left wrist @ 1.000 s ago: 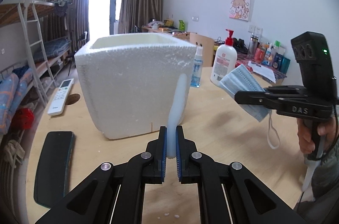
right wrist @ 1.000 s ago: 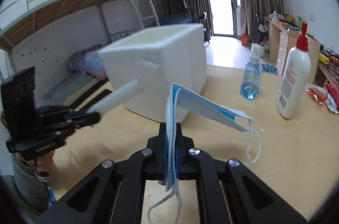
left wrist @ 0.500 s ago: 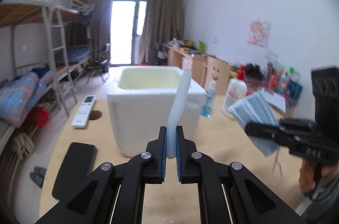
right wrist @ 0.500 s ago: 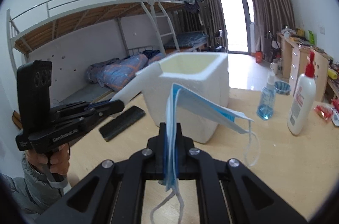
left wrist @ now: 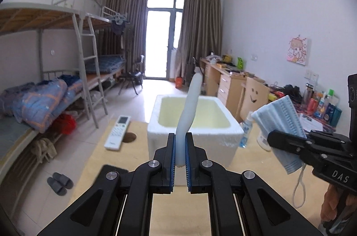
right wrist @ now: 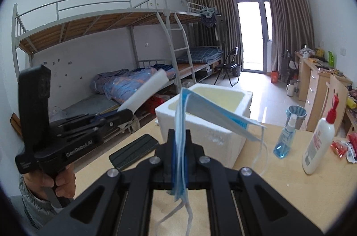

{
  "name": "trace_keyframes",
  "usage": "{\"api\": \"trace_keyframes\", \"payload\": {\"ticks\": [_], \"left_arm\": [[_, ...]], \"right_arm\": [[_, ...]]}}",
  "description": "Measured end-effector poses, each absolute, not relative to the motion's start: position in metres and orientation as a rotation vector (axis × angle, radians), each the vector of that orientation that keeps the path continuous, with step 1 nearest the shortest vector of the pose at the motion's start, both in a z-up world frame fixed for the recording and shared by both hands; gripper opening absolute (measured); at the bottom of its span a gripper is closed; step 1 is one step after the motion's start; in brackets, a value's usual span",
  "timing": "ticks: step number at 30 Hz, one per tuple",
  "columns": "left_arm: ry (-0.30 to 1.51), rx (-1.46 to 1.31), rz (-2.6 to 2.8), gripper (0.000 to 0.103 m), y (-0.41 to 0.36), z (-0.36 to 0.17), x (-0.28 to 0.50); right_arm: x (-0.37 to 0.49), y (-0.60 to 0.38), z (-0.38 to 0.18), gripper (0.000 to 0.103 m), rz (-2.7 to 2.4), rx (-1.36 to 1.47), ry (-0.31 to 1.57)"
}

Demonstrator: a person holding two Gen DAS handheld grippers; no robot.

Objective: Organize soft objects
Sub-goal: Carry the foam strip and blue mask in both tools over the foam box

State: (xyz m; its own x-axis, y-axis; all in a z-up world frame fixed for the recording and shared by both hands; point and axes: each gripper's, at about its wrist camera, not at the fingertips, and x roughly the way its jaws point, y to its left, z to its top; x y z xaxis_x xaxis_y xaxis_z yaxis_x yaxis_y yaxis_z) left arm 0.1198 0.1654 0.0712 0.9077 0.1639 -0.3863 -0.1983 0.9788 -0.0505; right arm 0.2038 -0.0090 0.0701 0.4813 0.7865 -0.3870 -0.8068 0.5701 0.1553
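Note:
My left gripper (left wrist: 179,149) is shut on a white foam strip (left wrist: 189,111) that sticks up in front of the open white foam box (left wrist: 194,137). It also shows in the right wrist view (right wrist: 127,112), with the strip (right wrist: 145,92) pointing toward the box (right wrist: 207,115). My right gripper (right wrist: 179,142) is shut on a blue face mask (right wrist: 214,112) whose ear loops hang down. In the left wrist view the right gripper (left wrist: 273,137) holds the mask (left wrist: 281,122) to the right of the box, above the table. The box interior looks empty.
On the wooden table (left wrist: 250,171) lie a white remote (left wrist: 117,132), a dark flat case (right wrist: 133,151), a blue spray bottle (right wrist: 286,135) and a white pump bottle (right wrist: 319,144). Red packets (right wrist: 341,146) lie at the right. Bunk beds (left wrist: 55,93) stand left.
Both grippers have risen with their loads. The box top, seen from the side before, now shows its open inside from above.

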Motion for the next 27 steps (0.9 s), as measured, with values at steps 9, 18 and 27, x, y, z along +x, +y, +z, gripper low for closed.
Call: {"api": "trace_keyframes", "payload": {"ticks": [9,18,27], "left_arm": [[0.396,-0.056,0.225,0.008,0.169,0.086,0.141],[0.404,-0.07,0.264,0.008,0.185,0.092,0.169],[0.412,-0.08,0.258,0.008,0.188,0.093,0.197]], "right_arm": [[0.217,0.007,0.082,0.008,0.96,-0.049,0.431],[0.229,0.029,0.093,0.008,0.953,-0.068,0.404],[0.256,0.043,0.093,0.008,0.926,-0.057,0.417]]}}
